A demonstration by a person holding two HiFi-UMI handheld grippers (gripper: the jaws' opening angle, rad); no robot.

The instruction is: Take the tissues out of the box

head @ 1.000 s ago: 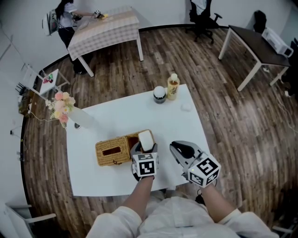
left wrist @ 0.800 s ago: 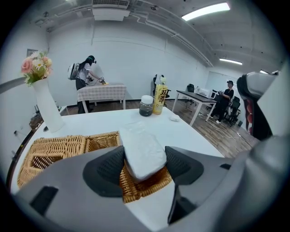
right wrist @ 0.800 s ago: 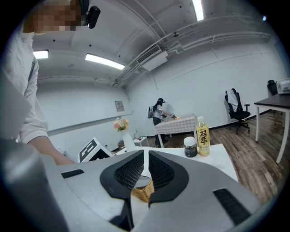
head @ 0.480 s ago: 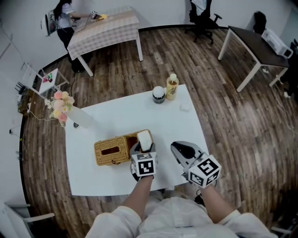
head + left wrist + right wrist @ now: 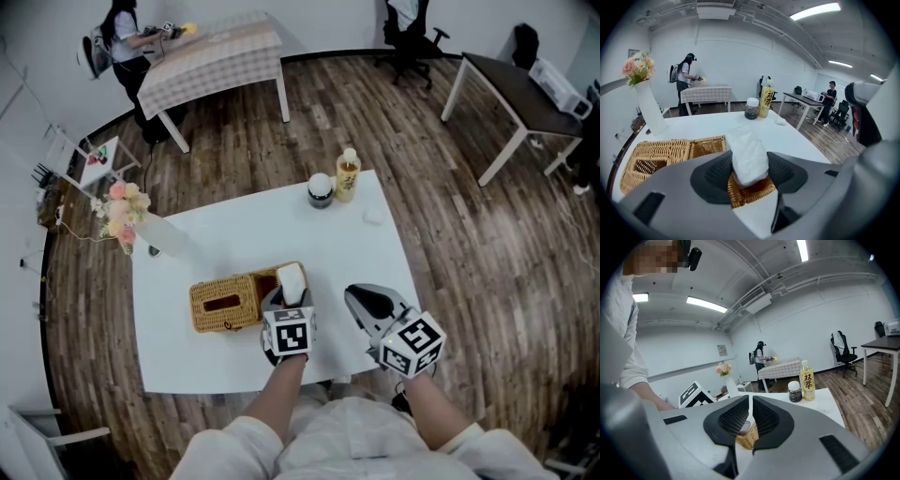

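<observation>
**Fingers (image 5: 715,174) of the left gripper (image 5: 750,174) squeeze in on the tissue pack**

Biggest thing first: the white table (image 5: 234,234) carries everything, and the wicker box (image 5: 223,305) on its near half is our marker. It lies lengthwise, slot in its lid, with its right end open.

At that open right end is the left gripper, angled down into the box. Its jaws have just been closing, and the left gripper view shows both dark pads pressed against the sides of the tissue pack (image 5: 746,152). That's a grip!

Right of the box and well apart from it hangs the right gripper (image 5: 362,302), nearly level. Its own view shows the pads all but together, with only a thin slit between them and nothing held in it. The box end and the pack show far off through the gap.

Beyond the box to the left, near the table's edge, stands a white vase (image 5: 157,241) with pink flowers. Beyond the box to the right, at the far edge, a bottle (image 5: 349,174) of yellow drink stands upright, just beside a dark jar (image 5: 322,190) with a pale lid.

And the task's thing itself: the white tissue pack stands up out of the box's right end, lower part down in the wicker, top well above the rim, between the left pads.
</observation>
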